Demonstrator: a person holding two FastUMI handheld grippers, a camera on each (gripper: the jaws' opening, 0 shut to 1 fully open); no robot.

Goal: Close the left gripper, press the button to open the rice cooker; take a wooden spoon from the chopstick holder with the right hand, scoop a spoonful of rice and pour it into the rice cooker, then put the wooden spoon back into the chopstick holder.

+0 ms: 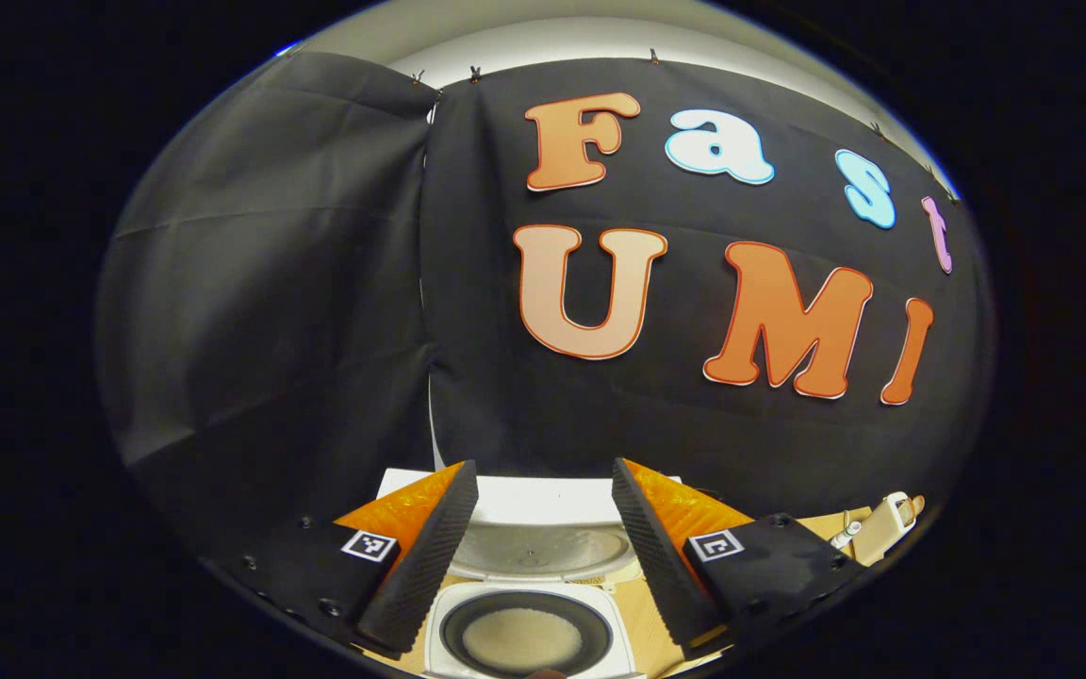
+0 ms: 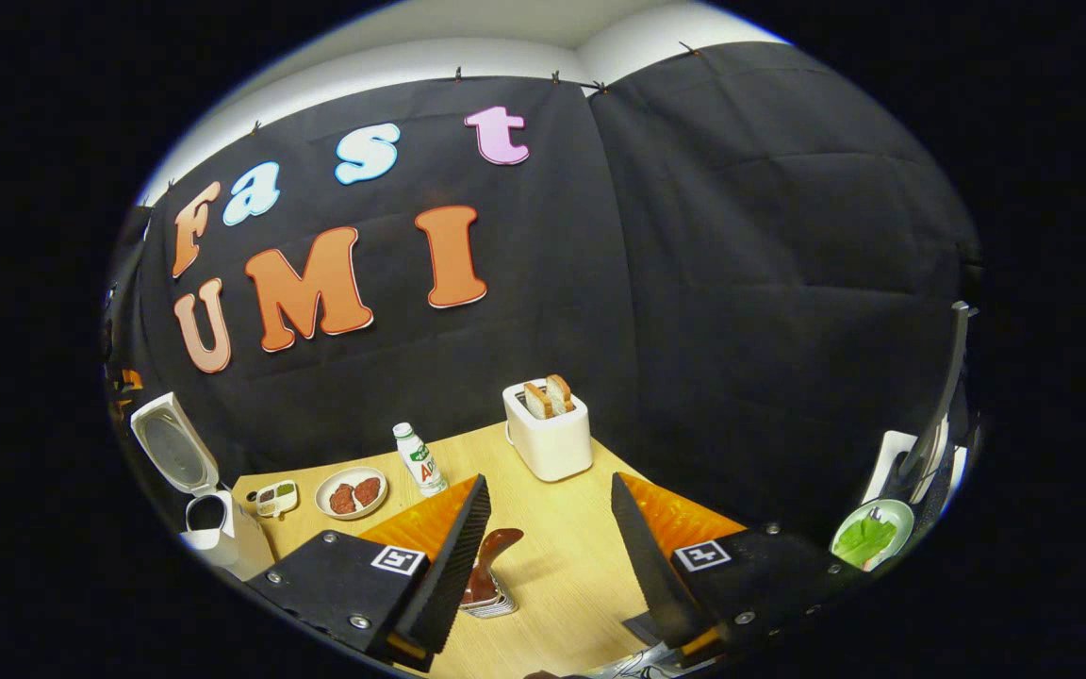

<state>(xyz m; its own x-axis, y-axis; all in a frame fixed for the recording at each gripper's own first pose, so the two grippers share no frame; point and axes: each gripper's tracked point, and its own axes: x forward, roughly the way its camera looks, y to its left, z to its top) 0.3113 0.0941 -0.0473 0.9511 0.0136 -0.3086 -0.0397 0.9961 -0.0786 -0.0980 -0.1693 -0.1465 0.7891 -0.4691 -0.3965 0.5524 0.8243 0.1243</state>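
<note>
The cooker [image 1: 524, 604] stands open on the counter [image 1: 642, 618], its lid [image 1: 538, 542] tipped back toward the wall and a bed of rice [image 1: 521, 638] lying in the pot. The left gripper [image 1: 535, 556] hangs above it with jaws released and nothing between them.

The right gripper [image 2: 543, 556] also has its jaws spread wide and bare, over the counter [image 2: 562, 566]. A brown wooden spoon [image 2: 491, 556] pokes up beside its left finger from a holder [image 2: 486, 599] whose rim just shows; I cannot tell whether finger and spoon touch.

With the lid already up, the step in hand looks like taking or returning the spoon; which one I cannot tell. To take it well, centre the jaws on the handle below its wide end, close squarely on the flat faces, then lift straight up so the holder is not dragged or tipped. If returning, the jaws should back straight off without catching the handle.

The left gripper view looks down into the pot, and a pale object [image 1: 882, 528] lies off to its right. The right gripper view gives the wider counter: the cooker [image 2: 208, 528] far left with its lid [image 2: 171, 453] raised, a small dish [image 2: 276, 498], a plate [image 2: 351, 493] of brown food, a bottle [image 2: 419, 460], a toaster [image 2: 548, 429] with bread in it, and a green dish [image 2: 868, 536] at far right
</note>
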